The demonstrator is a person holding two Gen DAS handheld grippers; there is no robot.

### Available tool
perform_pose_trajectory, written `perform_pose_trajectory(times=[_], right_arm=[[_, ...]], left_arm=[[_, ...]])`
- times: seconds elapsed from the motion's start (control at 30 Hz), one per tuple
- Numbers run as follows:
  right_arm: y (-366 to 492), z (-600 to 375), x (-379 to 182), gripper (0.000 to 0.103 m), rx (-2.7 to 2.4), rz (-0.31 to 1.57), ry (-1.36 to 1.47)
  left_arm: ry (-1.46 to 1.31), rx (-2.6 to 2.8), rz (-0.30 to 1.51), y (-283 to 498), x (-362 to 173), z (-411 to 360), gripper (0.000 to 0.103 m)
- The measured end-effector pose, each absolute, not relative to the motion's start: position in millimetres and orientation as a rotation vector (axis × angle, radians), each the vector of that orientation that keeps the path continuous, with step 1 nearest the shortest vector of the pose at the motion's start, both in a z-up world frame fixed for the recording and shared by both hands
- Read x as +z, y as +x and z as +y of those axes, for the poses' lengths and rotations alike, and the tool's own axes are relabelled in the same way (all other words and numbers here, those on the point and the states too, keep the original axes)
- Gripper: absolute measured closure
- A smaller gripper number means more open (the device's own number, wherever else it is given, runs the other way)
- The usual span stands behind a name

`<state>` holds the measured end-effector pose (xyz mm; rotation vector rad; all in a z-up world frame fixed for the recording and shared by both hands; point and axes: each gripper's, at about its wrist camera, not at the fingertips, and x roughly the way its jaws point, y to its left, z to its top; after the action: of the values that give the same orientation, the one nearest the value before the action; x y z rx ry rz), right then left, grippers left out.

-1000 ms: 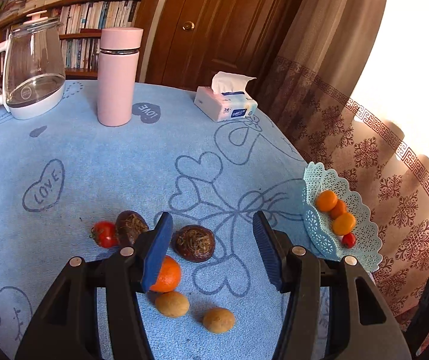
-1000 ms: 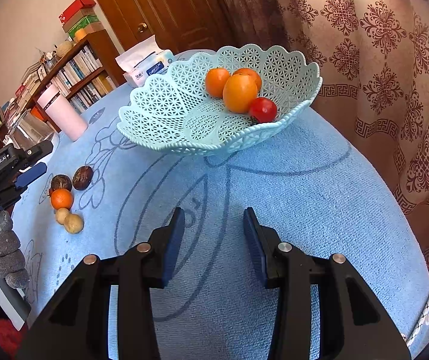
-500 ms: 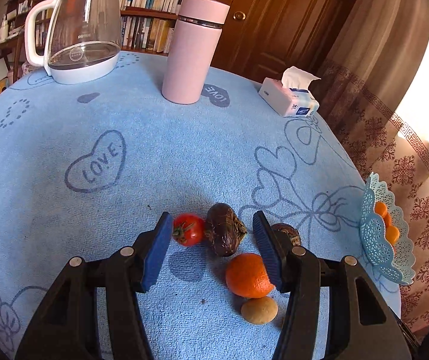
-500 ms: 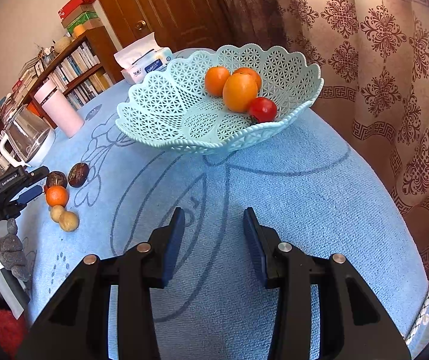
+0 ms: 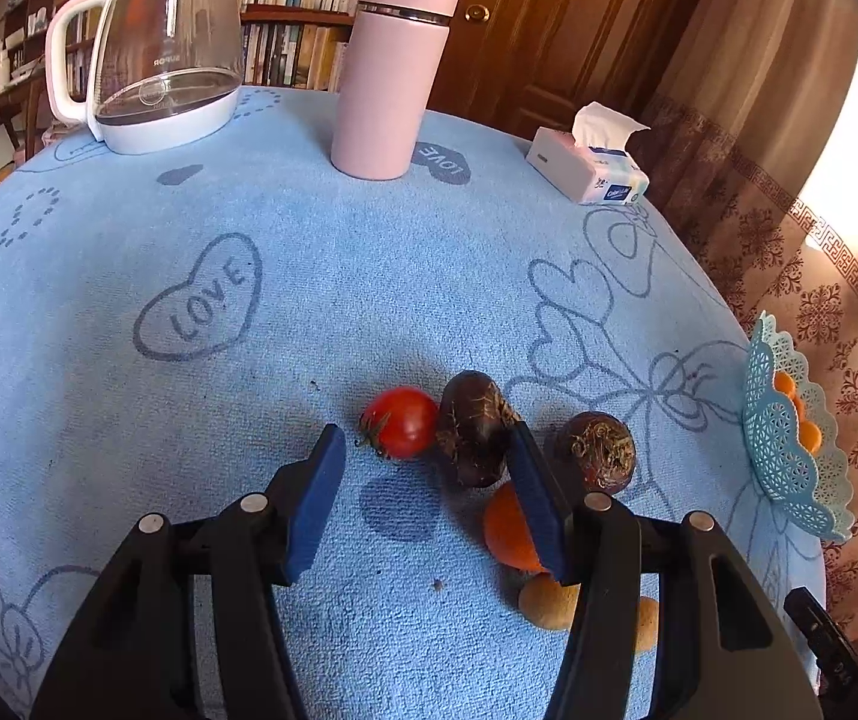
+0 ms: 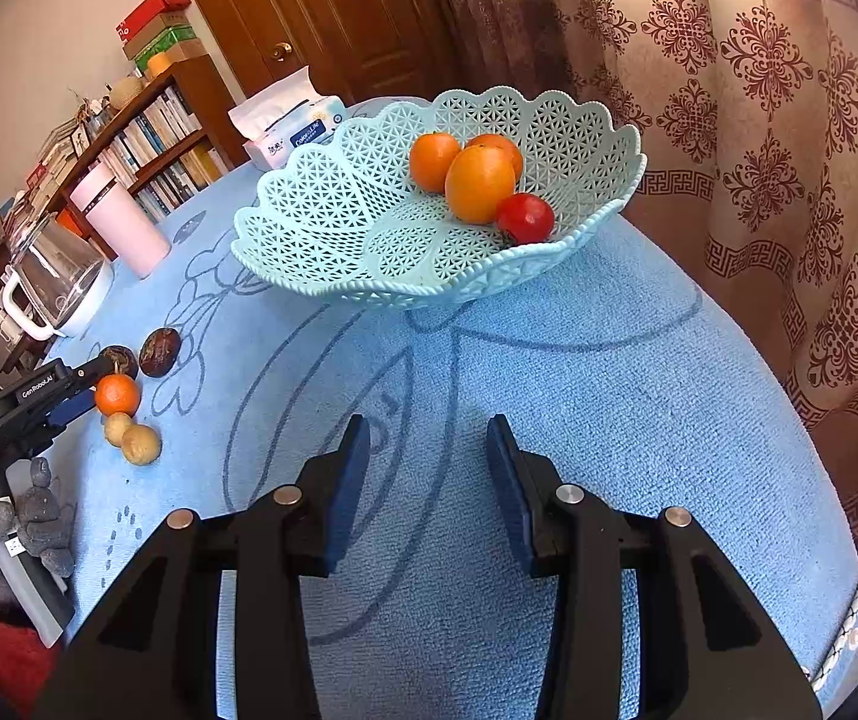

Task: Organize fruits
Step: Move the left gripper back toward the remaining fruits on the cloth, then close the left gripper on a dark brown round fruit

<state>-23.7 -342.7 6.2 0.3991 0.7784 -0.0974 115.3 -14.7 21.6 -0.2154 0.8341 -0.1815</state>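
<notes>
My left gripper (image 5: 426, 462) is open and low over the blue tablecloth. A red tomato (image 5: 402, 421) and a dark passion fruit (image 5: 472, 427) lie just beyond its fingertips. A second passion fruit (image 5: 600, 450), an orange (image 5: 507, 531) and two small tan fruits (image 5: 549, 600) lie to the right, partly hidden by the right finger. My right gripper (image 6: 426, 456) is open and empty, in front of the light blue lattice basket (image 6: 333, 222). The basket holds oranges (image 6: 477, 180) and a red tomato (image 6: 524, 217). The left gripper also shows in the right wrist view (image 6: 39, 396).
A glass kettle (image 5: 159, 54), a pink thermos (image 5: 390, 72) and a tissue box (image 5: 588, 165) stand at the far side of the table. The basket (image 5: 789, 438) sits at the table's right edge by a patterned curtain (image 6: 789, 120). A bookshelf stands behind.
My left gripper has swung left and moved forward and lower; the tomato and first passion fruit now sit between its fingertips' line. My right gripper has barely moved.
</notes>
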Motion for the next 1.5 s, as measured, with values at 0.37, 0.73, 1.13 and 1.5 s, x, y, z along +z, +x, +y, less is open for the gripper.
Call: perform_pose_trajectory(times=[0.37, 0.73, 1.13, 1.5], right_arm=[[-24, -343, 6, 0.061, -0.097, 0.778, 0.400], [-24, -343, 6, 0.061, -0.096, 0.777, 0.401], [-24, -343, 7, 0.061, -0.086, 0.770, 0.417], [-24, -344, 7, 0.061, -0.087, 0.772, 0.416]], left_arm=[[-0.216, -0.166, 0.843, 101, 17, 3, 0.044], [-0.225, -0.148, 0.840, 99, 21, 8, 0.045], [-0.266, -0.217, 0.896, 133, 22, -24, 0.047], [-0.221, -0.206, 0.886, 154, 16, -38, 0.059]])
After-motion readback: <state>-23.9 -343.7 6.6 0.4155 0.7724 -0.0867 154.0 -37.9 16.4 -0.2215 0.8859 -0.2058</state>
